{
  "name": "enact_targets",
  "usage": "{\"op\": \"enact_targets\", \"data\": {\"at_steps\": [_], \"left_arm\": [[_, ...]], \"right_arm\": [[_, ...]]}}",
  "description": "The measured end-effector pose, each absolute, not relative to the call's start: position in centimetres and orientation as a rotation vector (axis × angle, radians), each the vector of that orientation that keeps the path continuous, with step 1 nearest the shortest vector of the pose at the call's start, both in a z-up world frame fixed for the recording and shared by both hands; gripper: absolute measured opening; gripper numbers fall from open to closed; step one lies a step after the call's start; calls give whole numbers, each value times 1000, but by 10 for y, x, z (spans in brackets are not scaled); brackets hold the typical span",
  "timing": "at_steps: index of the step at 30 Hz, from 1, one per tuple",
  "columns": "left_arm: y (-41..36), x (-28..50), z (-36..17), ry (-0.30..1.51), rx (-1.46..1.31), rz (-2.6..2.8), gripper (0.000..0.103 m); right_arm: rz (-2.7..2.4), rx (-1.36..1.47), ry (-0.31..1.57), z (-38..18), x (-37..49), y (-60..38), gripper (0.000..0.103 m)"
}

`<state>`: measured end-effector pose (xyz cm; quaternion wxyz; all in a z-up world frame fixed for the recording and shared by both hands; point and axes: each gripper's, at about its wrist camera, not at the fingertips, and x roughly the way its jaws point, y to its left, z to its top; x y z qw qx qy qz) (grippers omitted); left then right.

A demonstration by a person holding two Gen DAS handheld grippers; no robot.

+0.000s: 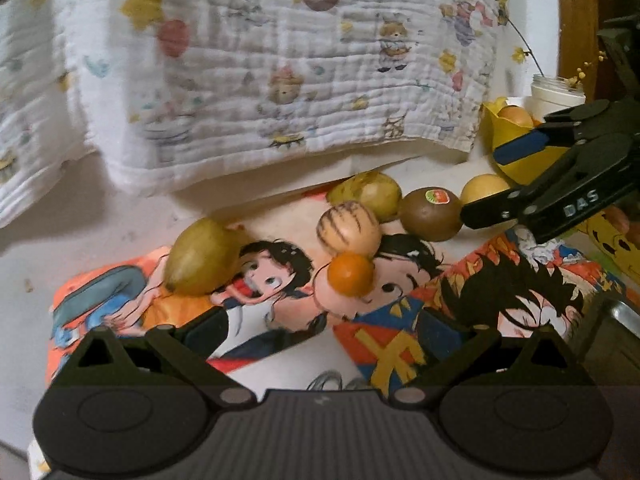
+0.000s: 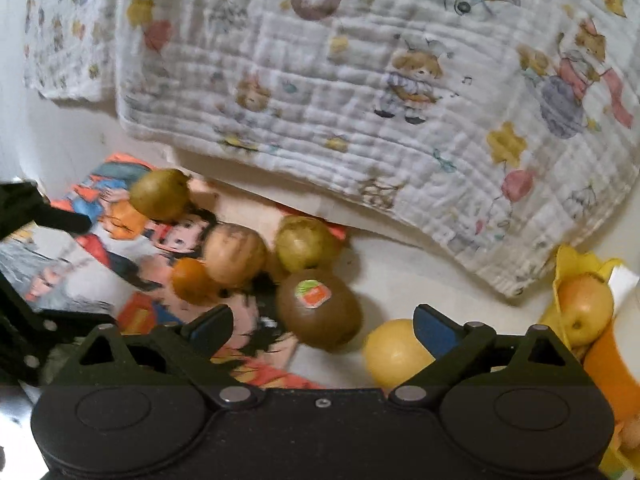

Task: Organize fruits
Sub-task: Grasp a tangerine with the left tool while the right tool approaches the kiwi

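Note:
Loose fruit lies on a cartoon-print mat (image 1: 280, 320): a green pear (image 1: 202, 258), a tan striped fruit (image 1: 349, 228), a small orange (image 1: 351, 274), a green-yellow fruit (image 1: 366, 192), a stickered kiwi (image 1: 432, 214) and a yellow fruit (image 1: 486, 190). My left gripper (image 1: 332, 340) is open and empty, low over the mat, short of the orange. My right gripper (image 2: 324, 326) is open, its jaws standing around the kiwi (image 2: 318, 312), with the yellow fruit (image 2: 394, 354) by the right finger. It also shows at the right of the left wrist view (image 1: 494, 182).
A yellow bowl (image 1: 508, 136) (image 2: 568, 268) at the right holds an apple (image 2: 586, 308). A white jar (image 1: 556, 94) with twigs stands behind it. A printed white cloth (image 1: 280, 60) hangs over the back. A wooden edge (image 1: 576, 20) is at the far right.

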<state>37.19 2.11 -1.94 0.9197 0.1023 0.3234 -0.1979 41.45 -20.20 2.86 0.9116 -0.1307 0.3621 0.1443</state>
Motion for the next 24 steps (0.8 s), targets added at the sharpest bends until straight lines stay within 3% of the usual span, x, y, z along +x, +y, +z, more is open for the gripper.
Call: {"op": "enact_targets", "data": {"at_steps": [9,15,24], "left_arm": [[15,400,-29,670,157,-476,101],[15,416,-33,695,108,-482,91],[10,431,-42,730,60,-480,65]], "right_arm": [[364,-401,763,12,428,-204,88],[400,-497,766,-1,432,-192,82],[405,-531,794,-19,449,-178,69]]}}
